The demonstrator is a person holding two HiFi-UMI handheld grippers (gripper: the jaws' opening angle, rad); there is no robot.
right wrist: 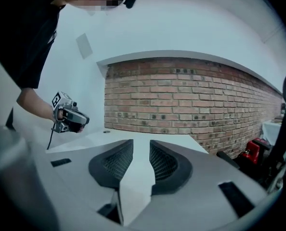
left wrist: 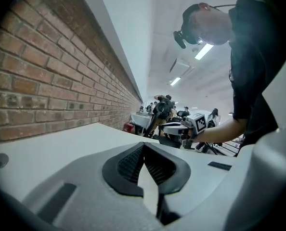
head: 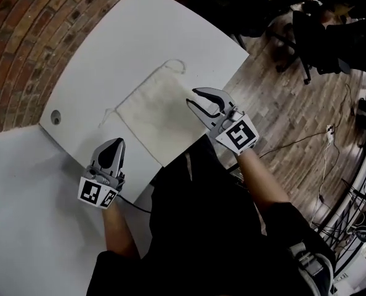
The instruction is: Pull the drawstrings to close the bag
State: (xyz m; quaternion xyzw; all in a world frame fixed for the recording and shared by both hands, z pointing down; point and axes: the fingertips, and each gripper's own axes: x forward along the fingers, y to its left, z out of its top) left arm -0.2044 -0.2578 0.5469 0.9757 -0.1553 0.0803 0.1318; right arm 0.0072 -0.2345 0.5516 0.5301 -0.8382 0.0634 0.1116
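A cream drawstring bag (head: 155, 116) lies flat on the white table (head: 109, 48). One drawstring loop (head: 175, 65) trails from its far corner, and another string (head: 107, 117) runs out at its left corner. My right gripper (head: 193, 97) hovers at the bag's right edge, jaws open with nothing between them (right wrist: 141, 146). My left gripper (head: 116, 142) is shut and empty (left wrist: 143, 146), near the table's front edge, just short of the bag's left side and string. Neither gripper view shows the bag.
A round cable hole (head: 55, 117) sits near the table's left corner. A second white table (head: 23, 214) adjoins at the lower left. Brick wall (head: 23, 23) lies beyond the table. Office chairs (head: 318, 42) and cables (head: 306, 137) are on the wooden floor to the right.
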